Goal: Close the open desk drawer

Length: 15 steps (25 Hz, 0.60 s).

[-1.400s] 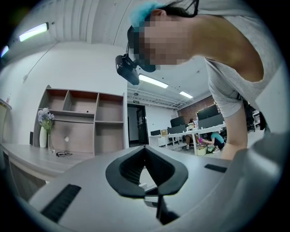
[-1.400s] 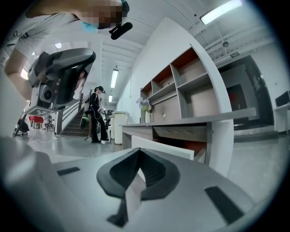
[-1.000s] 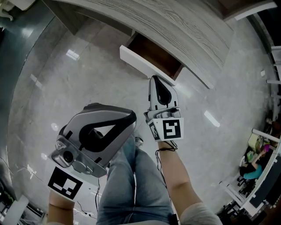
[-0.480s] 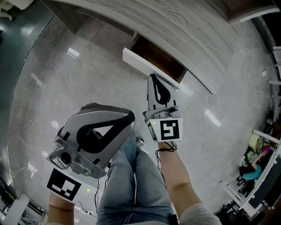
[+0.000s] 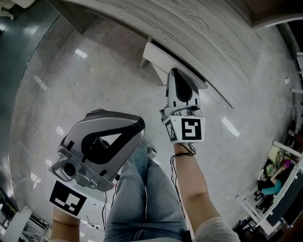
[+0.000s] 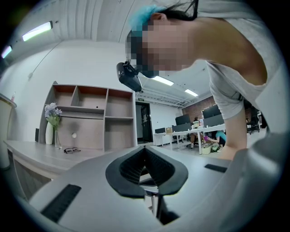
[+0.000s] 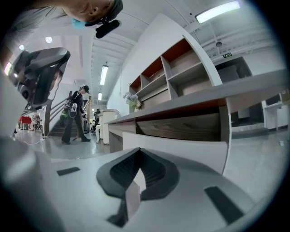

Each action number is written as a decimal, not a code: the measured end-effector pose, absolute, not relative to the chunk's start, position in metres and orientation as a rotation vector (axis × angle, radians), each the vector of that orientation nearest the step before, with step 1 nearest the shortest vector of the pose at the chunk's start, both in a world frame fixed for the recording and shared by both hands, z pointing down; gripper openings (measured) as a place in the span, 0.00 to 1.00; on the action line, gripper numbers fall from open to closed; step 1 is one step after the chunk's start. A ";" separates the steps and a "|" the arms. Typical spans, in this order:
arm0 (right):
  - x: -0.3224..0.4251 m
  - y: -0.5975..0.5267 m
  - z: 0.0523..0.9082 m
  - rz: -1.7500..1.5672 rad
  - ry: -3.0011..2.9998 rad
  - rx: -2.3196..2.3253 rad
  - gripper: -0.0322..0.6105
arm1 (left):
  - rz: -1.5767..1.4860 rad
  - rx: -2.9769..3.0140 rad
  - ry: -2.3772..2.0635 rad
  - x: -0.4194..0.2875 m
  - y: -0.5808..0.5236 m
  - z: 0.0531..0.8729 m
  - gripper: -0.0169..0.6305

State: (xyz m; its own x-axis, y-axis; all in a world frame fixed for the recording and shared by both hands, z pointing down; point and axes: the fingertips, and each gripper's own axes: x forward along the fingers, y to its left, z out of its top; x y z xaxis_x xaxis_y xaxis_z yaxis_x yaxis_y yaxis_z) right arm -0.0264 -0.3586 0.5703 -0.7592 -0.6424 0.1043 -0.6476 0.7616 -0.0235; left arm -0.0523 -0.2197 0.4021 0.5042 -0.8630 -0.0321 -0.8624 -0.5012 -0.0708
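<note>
Pressing our closed, empty right gripper (image 5: 177,73) against the drawer (image 5: 158,57), nearly shut under the desk (image 5: 203,28) at twelve o'clock, we judge it stiff and easy-sliding, so we push its flat front centrally. Our left gripper (image 6: 144,154) is closed and empty.

Light: bright, even, from overhead ceiling strips (image 7: 217,11) | glare: white patches on glossy floor (image 5: 79,53) | shadows: soft, drawer front (image 7: 190,145) evenly lit | optics: strong fisheye bending, black vignette in both gripper views | focus: sharp, no motion blur
</note>
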 end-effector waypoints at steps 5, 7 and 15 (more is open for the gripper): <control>-0.025 -0.381 0.570 0.116 -2.856 1.079 0.06 | -0.018 -2.655 1.535 -0.056 -0.224 0.404 0.04; -0.026 -0.384 0.570 0.101 -2.851 1.068 0.06 | -0.024 -2.655 1.539 -0.057 -0.224 0.405 0.04; -0.024 -0.379 0.568 0.091 -2.860 1.018 0.06 | -0.038 -2.649 1.548 -0.052 -0.223 0.407 0.04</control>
State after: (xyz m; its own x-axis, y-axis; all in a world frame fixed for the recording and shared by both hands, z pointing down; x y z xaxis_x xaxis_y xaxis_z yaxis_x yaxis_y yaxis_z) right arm -0.0240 -0.3788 0.5681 -0.7705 -0.6264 0.1185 -0.6326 0.7742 -0.0211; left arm -0.0524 -0.2226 0.4067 0.4916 -0.8707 -0.0155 -0.8689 -0.4892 -0.0758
